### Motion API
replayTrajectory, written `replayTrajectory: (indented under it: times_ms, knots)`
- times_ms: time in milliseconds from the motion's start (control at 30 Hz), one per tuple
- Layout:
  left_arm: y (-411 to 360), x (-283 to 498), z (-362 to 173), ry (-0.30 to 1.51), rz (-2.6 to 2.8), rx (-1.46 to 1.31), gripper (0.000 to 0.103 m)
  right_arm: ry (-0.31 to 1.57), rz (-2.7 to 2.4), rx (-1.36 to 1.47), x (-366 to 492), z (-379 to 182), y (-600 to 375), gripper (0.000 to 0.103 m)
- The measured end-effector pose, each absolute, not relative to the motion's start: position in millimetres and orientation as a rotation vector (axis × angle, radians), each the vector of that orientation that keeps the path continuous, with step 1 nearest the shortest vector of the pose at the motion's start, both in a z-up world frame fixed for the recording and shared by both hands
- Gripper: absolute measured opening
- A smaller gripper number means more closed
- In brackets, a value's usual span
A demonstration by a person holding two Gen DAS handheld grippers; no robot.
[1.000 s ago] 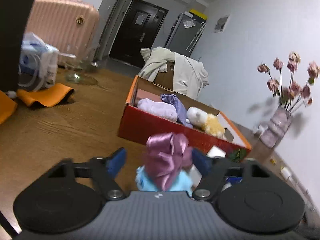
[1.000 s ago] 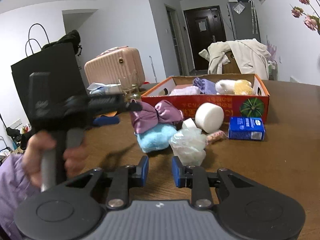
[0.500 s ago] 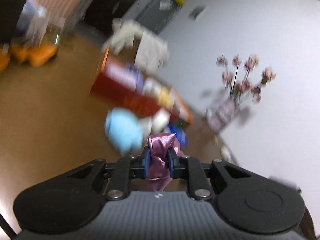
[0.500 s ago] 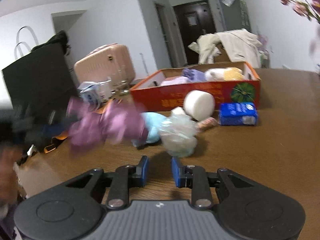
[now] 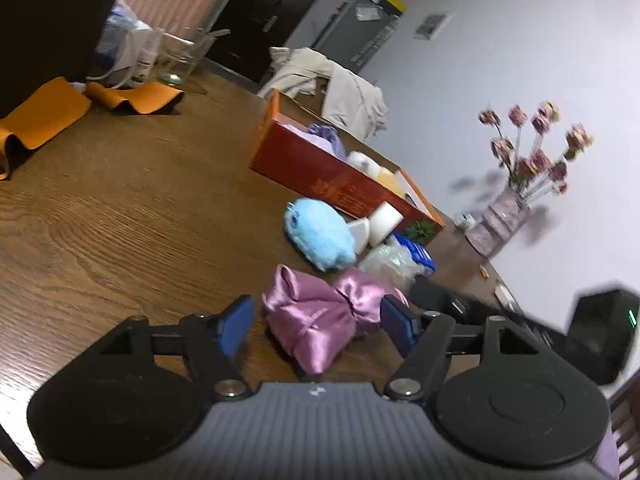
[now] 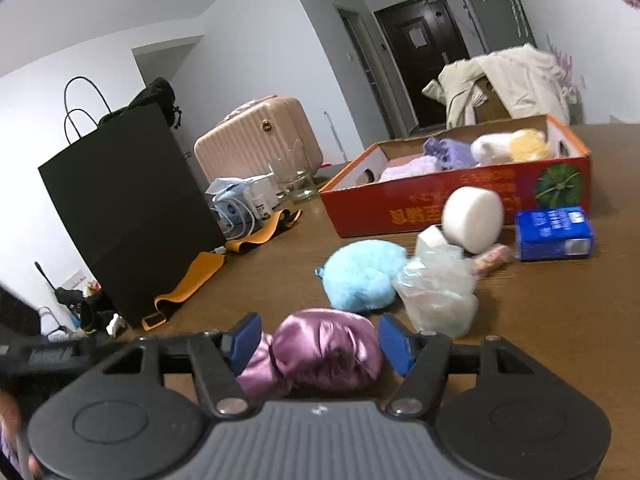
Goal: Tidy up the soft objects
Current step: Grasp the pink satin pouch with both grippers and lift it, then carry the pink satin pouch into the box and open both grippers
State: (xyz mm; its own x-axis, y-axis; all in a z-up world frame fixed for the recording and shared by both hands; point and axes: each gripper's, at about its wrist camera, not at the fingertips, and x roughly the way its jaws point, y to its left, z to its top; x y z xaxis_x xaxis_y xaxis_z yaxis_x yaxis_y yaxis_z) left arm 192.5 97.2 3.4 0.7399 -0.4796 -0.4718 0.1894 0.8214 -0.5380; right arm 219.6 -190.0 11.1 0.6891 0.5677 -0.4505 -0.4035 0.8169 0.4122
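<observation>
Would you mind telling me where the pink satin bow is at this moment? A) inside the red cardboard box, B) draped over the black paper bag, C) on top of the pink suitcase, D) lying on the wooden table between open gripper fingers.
D: the pink satin bow lies on the wooden table, with the left gripper and the right gripper both open around it, well short of the red cardboard box.

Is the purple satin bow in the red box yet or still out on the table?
Out. The bow lies on the table, short of the box.
</observation>
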Motion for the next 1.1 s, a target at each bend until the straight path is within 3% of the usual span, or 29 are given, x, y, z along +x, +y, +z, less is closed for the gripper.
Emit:
replayTrajectory:
  times_ms: [67,200,300,400,567,800,1100]
  knots:
    - [88.0,198.1,-0.9,0.657,-0.369,-0.462,0.067,0.635,0.557,0.332,235.5,2.9,-187.3,0.064]
    - [77.3,205.9,-10.7,0.687,-0.37,-0.416,0.028,0.705,0.559,0.368,248.0,-14.0,-181.1,0.041]
    - [77.6,205.4,-15.8,0.688,-0.384,-0.409,0.022,0.71,0.572,0.371,238.4,-15.8,-183.0,0.026]
    - [77.1,207.0,-13.0,0.693,-0.417,-0.418,0.017,0.712,0.558,0.364,227.0,-13.5,-184.9,0.018]
    - [70.8,227.0,21.7,0.615,-0.482,-0.402,0.017,0.615,0.539,0.324,225.5,24.4,-192.8,0.016]
    - [53.8,335.6,74.4,0.557,-0.465,-0.349,0.017,0.531,0.519,0.297,322.6,74.3,-201.3,0.016]
    - [35.8,464.8,59.9,0.67,-0.311,-0.237,0.018,0.694,0.455,0.374,473.5,43.3,-185.9,0.016]
